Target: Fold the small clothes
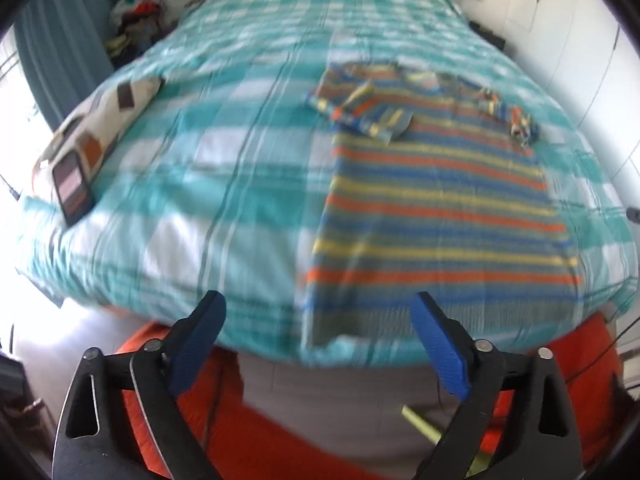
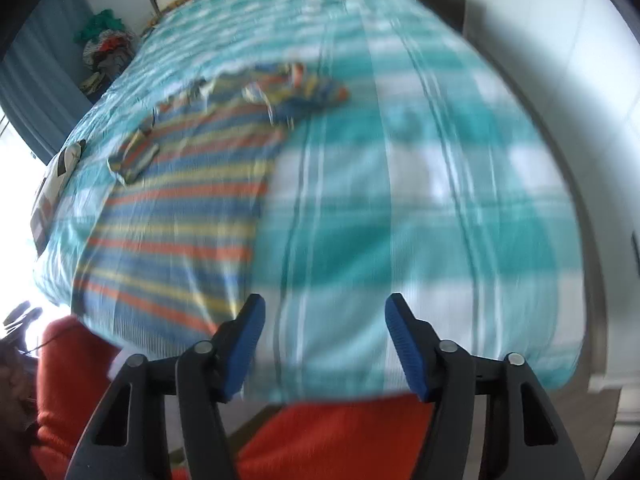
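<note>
Bed [image 1: 224,184] with a teal-and-white checked cover fills both views, ahead of and below both grippers; its near edge sits just past the fingertips. Both frames blurred.

Striped shirt [image 1: 436,208] lies flat on the cover, stripes orange, yellow, blue and grey-green. Long axis runs straight away from the grippers: hem at the near bed edge, neck and sleeves at the far end. Stripes run across that axis. In the left wrist view it is ahead and right of the left gripper [image 1: 320,344]; the hem's left corner shows between the fingertips. In the right wrist view the shirt [image 2: 180,216] is ahead and left of the right gripper [image 2: 325,344], hem just beside its left finger. Far sleeves are crumpled and folded in over the chest, one on each side.

Patterned pillow [image 1: 100,120] sits far left of the left gripper, on the bed's left edge. Dark phone-like slab [image 1: 72,188] rests at the pillow's near end. Heap of clothes [image 1: 136,12] stands off the bed, far left corner.

Left gripper: jaws wide apart, nothing between the pads, clear of the fabric. Right gripper: jaws apart, somewhat narrower, nothing held, only bed cover [image 2: 400,200] seen between the fingers.

Person's red garment [image 2: 340,440] shows below both grippers.
</note>
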Demonstrator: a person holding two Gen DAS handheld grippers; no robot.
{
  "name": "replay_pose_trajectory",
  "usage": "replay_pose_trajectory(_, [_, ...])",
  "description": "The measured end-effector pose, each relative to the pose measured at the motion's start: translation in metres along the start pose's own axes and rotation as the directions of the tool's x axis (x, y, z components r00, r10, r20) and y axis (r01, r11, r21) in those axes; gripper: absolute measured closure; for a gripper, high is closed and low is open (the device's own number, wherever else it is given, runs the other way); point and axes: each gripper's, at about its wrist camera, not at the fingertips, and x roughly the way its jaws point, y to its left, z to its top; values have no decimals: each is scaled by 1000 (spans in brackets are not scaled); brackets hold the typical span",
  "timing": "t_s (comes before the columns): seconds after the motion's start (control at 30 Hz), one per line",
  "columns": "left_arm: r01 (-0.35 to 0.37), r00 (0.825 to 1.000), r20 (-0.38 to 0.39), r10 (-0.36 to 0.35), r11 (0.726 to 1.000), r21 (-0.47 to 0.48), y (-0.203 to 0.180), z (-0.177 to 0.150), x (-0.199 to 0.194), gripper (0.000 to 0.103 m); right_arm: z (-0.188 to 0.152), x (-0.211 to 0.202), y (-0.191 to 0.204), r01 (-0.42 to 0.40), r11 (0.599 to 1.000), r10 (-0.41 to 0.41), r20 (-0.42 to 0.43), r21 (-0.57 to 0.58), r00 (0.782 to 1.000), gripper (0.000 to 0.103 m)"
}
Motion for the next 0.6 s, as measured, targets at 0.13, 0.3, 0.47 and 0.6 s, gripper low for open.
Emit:
replay_pose_trajectory(0.13, [37, 999, 9, -37, 998, 47, -27, 25, 37, 8, 47, 15, 35, -9, 993, 22, 107, -121, 994, 36])
replay_pose_trajectory(0.3, [-11, 1000, 18, 10, 997, 75, -60, 35, 91, 10, 136, 96, 84, 41, 967, -21, 81, -250, 996, 36])
replay_pose_trajectory(0.47, [19, 1000, -20, -18, 997, 73, -65, 10, 99, 16, 203, 181, 112, 122, 941, -129, -1, -314, 992, 36])
replay_pose_trajectory(0.6, [-35, 999, 11, 33, 989, 142, -65, -2, 91, 13, 215, 227, 112, 139, 924, -169, -55, -355, 984, 71])
